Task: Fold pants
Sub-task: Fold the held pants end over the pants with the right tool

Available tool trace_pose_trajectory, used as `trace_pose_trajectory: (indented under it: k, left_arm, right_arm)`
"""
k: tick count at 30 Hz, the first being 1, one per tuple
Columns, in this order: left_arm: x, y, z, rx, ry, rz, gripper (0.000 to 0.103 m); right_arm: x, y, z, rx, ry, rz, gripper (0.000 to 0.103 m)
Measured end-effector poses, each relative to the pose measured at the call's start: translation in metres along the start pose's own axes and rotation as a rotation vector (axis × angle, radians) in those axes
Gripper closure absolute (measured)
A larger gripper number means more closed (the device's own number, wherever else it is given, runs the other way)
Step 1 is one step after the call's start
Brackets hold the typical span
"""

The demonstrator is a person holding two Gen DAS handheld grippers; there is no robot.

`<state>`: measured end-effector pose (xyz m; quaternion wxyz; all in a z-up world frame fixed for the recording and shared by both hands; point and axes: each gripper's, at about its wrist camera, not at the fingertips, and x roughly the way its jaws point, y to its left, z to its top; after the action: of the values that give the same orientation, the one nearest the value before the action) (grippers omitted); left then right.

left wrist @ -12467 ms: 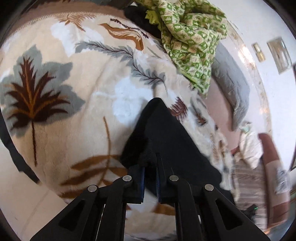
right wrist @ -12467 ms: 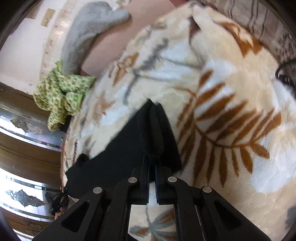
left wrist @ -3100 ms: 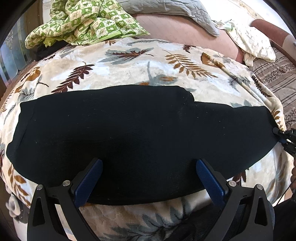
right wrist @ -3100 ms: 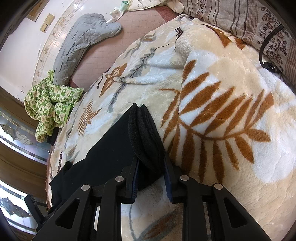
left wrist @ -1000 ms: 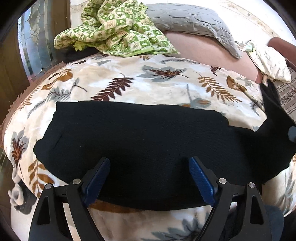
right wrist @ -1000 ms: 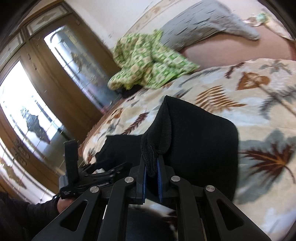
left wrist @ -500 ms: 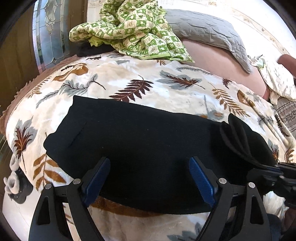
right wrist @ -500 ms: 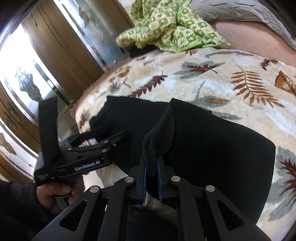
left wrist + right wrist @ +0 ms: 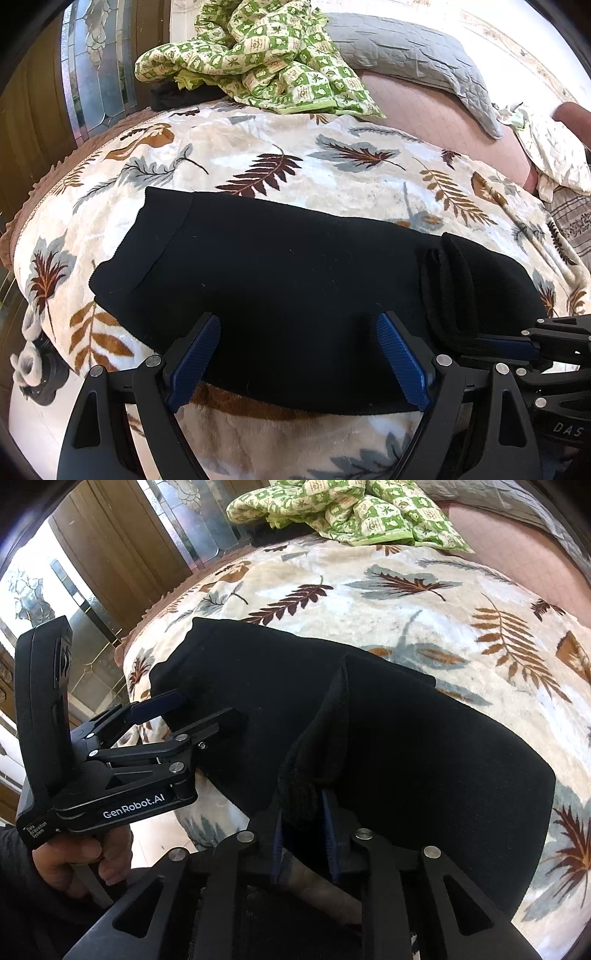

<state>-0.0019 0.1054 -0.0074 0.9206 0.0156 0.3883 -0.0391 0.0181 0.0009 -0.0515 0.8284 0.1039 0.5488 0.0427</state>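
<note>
Right claw (image 9: 304, 834) just been parting, bunched end of black pants (image 9: 295, 280) between loosened pads. Left claw (image 9: 299, 354) spread wide above near hem, gripping nothing. Pants stretched across leaf-print blanket (image 9: 332, 162), one end doubled over. Farther back, green checked cloth (image 9: 266, 48), grey pillow (image 9: 406, 48).

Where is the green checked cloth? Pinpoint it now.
The green checked cloth lies bunched at the far edge of the bed in both wrist views, just beyond the leaf-print blanket, beside the grey quilt and well behind the black pants.
</note>
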Motion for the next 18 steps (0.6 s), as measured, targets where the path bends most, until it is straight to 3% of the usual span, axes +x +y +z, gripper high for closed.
trace_pose_trajectory:
  k: [4, 8, 11, 13, 15, 18]
  left_arm:
    - [-0.01, -0.003, 0.001, 0.003, -0.022, -0.006, 0.017]
    - [-0.02, -0.012, 0.0, 0.029, -0.053, -0.027, 0.017]
    - [-0.03, -0.027, -0.003, 0.094, -0.091, -0.112, 0.018]
    - [-0.037, -0.043, -0.004, 0.167, -0.12, -0.23, 0.025]
    - [-0.04, -0.064, -0.005, 0.27, -0.127, -0.336, 0.03]
    - [-0.023, -0.09, -0.006, 0.413, -0.043, -0.402, 0.05]
  right_arm:
    - [-0.018, 0.001, -0.005, -0.014, -0.062, 0.0, 0.075]
    - [-0.064, -0.023, -0.013, 0.031, -0.211, -0.025, 0.055]
    - [-0.094, -0.062, -0.024, 0.149, -0.296, -0.091, 0.053]
    - [-0.1, -0.085, -0.031, 0.194, -0.276, -0.18, 0.059]
    - [-0.09, -0.09, -0.032, 0.129, -0.203, -0.276, 0.086]
    - [-0.073, -0.095, -0.029, 0.077, -0.133, -0.266, 0.096]
